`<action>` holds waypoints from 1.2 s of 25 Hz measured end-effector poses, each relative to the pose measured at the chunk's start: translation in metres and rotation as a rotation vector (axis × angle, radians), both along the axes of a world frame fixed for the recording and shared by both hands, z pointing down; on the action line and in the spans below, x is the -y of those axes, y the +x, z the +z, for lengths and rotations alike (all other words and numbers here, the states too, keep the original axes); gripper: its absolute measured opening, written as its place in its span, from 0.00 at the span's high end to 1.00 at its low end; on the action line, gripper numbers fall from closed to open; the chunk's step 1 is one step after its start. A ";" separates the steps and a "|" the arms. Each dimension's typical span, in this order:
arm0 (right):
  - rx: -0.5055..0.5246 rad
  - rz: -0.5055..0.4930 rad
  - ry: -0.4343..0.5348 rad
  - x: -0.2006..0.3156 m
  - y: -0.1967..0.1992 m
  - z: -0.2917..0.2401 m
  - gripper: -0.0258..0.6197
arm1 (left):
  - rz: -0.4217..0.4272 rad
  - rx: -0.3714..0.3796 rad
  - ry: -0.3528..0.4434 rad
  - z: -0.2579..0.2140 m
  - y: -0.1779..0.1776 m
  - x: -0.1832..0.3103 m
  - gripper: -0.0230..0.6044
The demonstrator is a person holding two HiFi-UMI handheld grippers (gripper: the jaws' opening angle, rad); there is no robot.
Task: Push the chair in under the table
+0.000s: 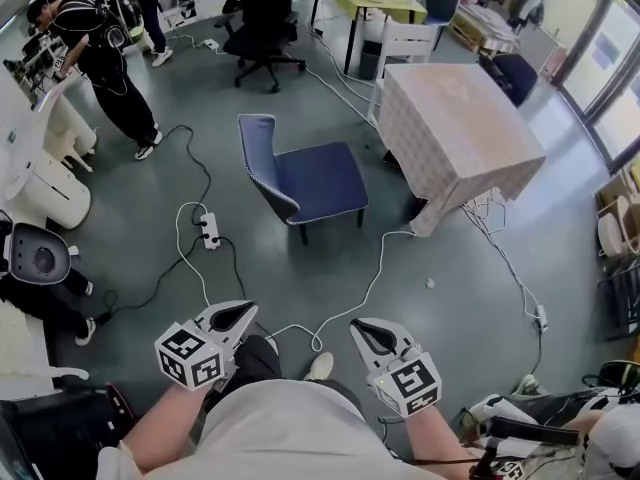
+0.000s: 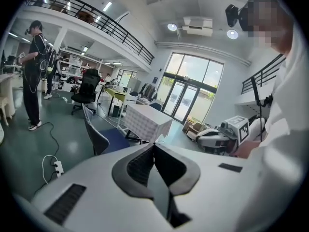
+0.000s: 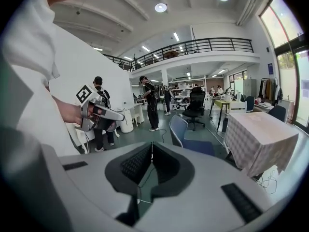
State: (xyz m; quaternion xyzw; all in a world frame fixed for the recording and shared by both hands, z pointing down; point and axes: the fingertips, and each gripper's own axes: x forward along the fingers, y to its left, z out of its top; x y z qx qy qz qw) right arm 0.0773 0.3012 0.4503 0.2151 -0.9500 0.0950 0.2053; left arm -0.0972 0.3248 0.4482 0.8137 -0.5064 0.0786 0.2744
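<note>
A blue chair [image 1: 310, 183] stands on the grey floor, pulled out to the left of a table [image 1: 460, 133] covered with a checked cloth; a gap separates them. Both grippers are held low in front of the person, well short of the chair. My left gripper [image 1: 248, 310] is shut with nothing in it, and so is my right gripper [image 1: 358, 326]. In the left gripper view the chair [image 2: 104, 139] and table [image 2: 147, 120] lie beyond the closed tips [image 2: 154, 145]. The right gripper view shows the chair [image 3: 186, 134] and table [image 3: 260, 137] past its closed tips [image 3: 152, 144].
A white power strip [image 1: 209, 231] and several cables trail across the floor between me and the chair. A person [image 1: 105, 58] stands at the far left. A black office chair [image 1: 265, 18], a white chair [image 1: 405, 43] and a yellow-green desk [image 1: 380, 3] stand farther back.
</note>
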 end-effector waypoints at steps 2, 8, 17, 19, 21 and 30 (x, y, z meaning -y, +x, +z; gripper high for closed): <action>0.000 0.011 0.004 0.010 0.004 -0.001 0.94 | -0.025 0.011 -0.021 0.002 -0.005 0.014 0.95; 0.003 0.068 0.001 0.054 0.011 0.005 0.77 | -0.094 -0.018 -0.041 0.013 -0.036 0.088 0.86; -0.055 0.212 -0.017 0.149 0.004 0.000 0.77 | -0.245 -0.013 -0.120 0.062 -0.139 0.270 0.69; -0.074 0.239 -0.018 0.172 -0.006 -0.003 0.77 | -0.275 -0.010 -0.156 0.079 -0.166 0.307 0.67; -0.086 0.270 -0.027 0.195 -0.020 -0.003 0.77 | -0.300 -0.002 -0.199 0.102 -0.194 0.343 0.65; -0.163 0.332 -0.056 0.256 -0.076 0.007 0.77 | -0.441 -0.030 -0.451 0.224 -0.290 0.443 0.58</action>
